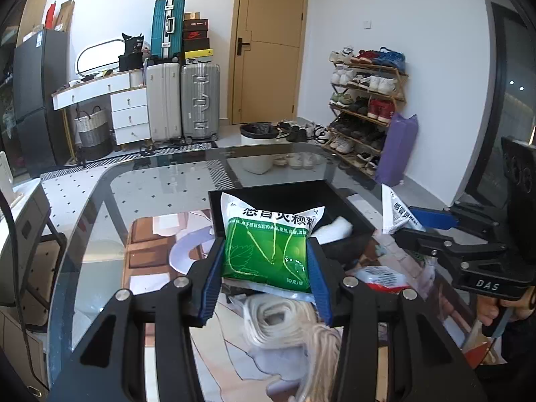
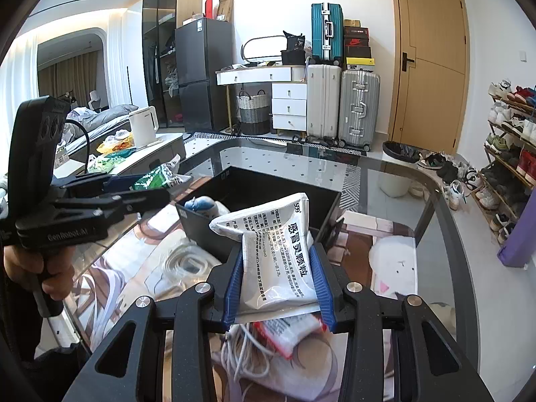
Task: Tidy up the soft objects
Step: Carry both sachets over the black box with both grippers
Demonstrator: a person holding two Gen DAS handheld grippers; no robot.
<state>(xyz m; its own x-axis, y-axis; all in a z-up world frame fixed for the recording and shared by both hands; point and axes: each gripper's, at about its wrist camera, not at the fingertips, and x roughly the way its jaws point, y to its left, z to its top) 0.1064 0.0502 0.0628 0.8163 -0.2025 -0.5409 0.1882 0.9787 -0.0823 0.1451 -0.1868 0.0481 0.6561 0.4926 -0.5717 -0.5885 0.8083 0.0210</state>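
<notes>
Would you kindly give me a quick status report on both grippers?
Left gripper shut on green sachet. Right gripper shut on white sachet. Black bin ahead, nothing blocking.

Ahead of both grippers: black bin (image 2: 254,197) open-topped, partly filled. Below: coiled cord (image 1: 284,321) clutter. Glass table (image 1: 150,181) beyond left: bare.

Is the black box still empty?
No, the black box already has a blue and white soft thing lying in its near corner.
</notes>
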